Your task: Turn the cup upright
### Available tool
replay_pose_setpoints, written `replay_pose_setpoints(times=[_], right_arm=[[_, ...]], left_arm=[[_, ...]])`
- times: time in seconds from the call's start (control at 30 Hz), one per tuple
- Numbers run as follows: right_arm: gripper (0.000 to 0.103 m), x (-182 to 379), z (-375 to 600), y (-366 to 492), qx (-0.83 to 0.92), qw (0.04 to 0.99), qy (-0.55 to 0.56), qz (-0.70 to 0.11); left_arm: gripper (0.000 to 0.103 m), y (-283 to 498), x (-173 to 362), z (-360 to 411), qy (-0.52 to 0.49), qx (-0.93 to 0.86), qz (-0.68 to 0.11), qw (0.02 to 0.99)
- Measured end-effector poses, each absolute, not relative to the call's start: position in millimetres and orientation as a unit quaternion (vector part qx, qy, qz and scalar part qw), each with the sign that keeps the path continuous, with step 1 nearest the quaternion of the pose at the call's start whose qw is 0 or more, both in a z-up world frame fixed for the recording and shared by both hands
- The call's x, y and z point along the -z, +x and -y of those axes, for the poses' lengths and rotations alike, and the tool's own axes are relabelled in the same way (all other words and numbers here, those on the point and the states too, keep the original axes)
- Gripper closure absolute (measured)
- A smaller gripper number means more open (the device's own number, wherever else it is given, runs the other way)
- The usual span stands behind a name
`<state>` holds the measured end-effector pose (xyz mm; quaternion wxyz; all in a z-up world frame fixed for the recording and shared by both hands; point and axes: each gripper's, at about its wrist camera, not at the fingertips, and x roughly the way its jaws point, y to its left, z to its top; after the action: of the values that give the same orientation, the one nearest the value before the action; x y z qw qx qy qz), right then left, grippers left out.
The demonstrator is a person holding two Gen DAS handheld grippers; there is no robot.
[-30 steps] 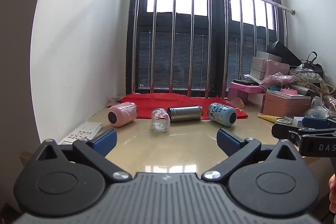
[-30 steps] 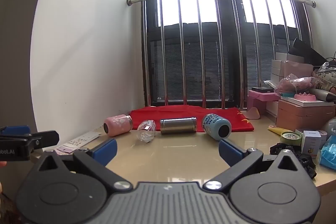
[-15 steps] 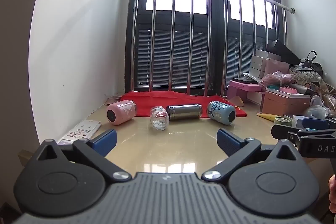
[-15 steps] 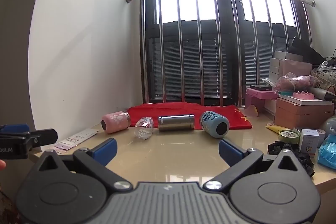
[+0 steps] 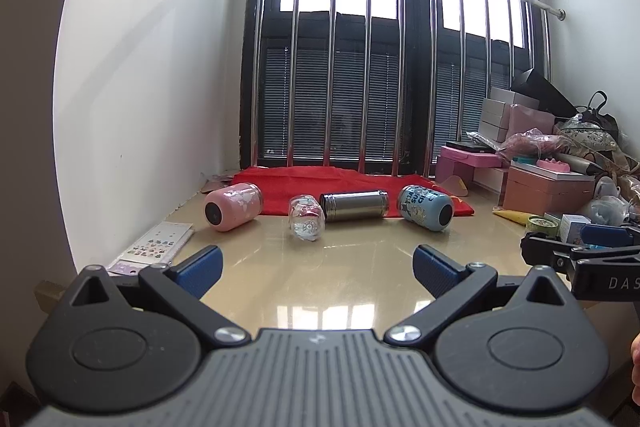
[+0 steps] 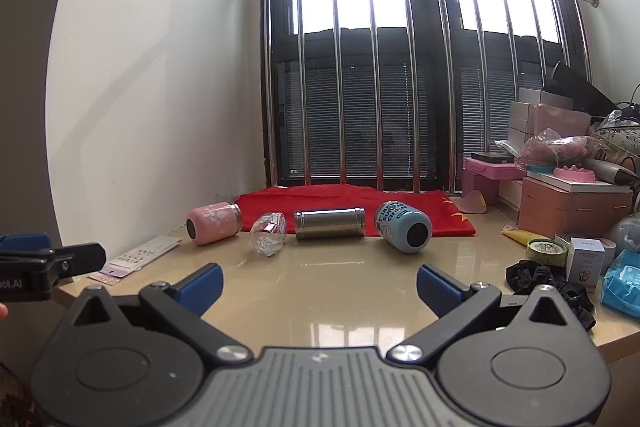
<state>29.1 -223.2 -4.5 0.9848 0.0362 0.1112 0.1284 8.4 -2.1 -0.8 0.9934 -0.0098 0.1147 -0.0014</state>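
Pink, clear, steel and blue: four cups lie on their sides in a row across the far part of the beige table [image 5: 320, 291], along the front edge of a red cloth [image 5: 344, 183]. From left, the pink cup [image 5: 233, 207] points its dark end toward the camera, the clear cup [image 5: 306, 217] lies just beside the steel cup [image 5: 354, 206], which lies crosswise, and the blue cup [image 5: 425, 207] is tilted toward the right. None is upright. The left gripper [image 5: 316, 263] hangs over the near table with its jaws spread wide and nothing between them, well short of the cups. The right gripper [image 6: 320, 281] is likewise wide open and empty. A sticker sheet [image 5: 154, 247] lies at the left edge; boxes [image 6: 572, 205] crowd the right.
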Motion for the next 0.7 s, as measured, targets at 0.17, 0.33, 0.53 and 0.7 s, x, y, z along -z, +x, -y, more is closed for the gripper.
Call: replay_pose_setpoints(times=[0.17,0.33,0.53,0.7], right_arm=[[0.0,4.1,223.9,28.7,-0.129,0.985,0.036,-0.112],[0.0,3.9,223.9,29.3,-0.128,0.985,0.036,-0.112],[0.0,3.7,223.9,29.2,-0.128,0.985,0.036,-0.112],[0.0,4.0,223.9,29.2,-0.128,0.985,0.036,-0.112]], left_arm=[[0.0,10.7,0.3,2.1,-0.011,0.0,-0.116,0.993],[0.0,10.9,0.7,1.3,-0.011,0.0,-0.116,0.993],[0.0,11.0,0.8,1.4,-0.011,0.0,-0.116,0.993],[0.0,11.3,1.2,0.6,-0.011,0.0,-0.116,0.993]])
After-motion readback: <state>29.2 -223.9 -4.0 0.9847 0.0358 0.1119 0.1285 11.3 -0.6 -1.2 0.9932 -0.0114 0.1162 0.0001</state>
